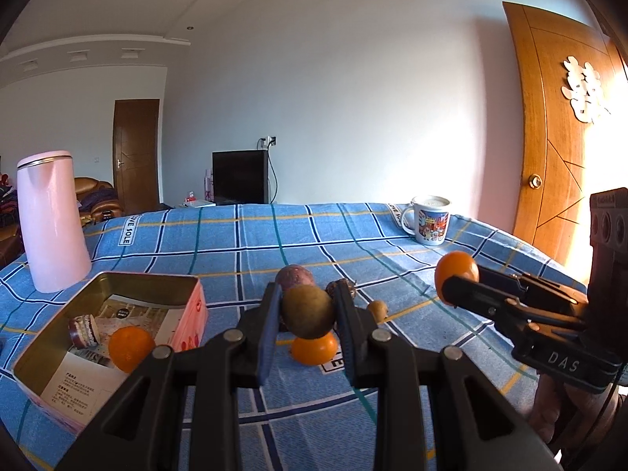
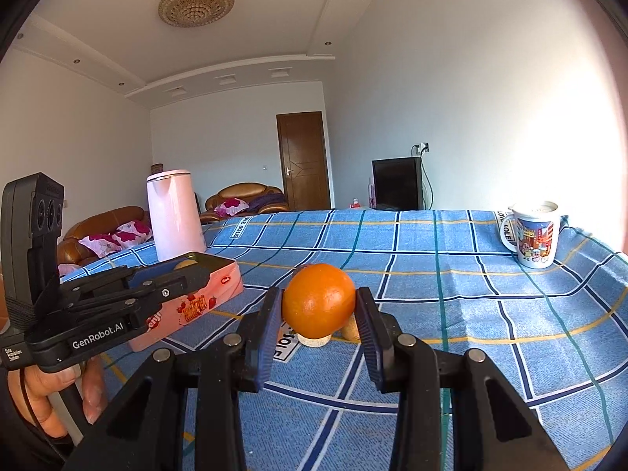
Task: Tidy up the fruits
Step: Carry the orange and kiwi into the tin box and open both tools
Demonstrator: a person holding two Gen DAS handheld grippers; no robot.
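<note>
Nearest to us in the left wrist view, the left gripper is clamped on a brownish-green round fruit, held clear of the checked blue tablecloth. Just below that fruit in the frame, an orange rests on the cloth, and behind the fingers we see a purple fruit, a dark wrinkled one and a small tan one close together. At lower left sits an open tin box holding a second orange and a small roll of patterned tape on printed paper. In the right wrist view, the right gripper is closed on an orange of its own, lifted above the cloth, with two small pale fruits partly hidden beneath it. From there we also see a hand at lower left holding the left gripper's handle. Farther back, a pink kettle stands at the left beyond the box, and a printed mug stands near the far right edge of the table. Beyond the table are a dark television, a brown sofa and wooden doors.
</note>
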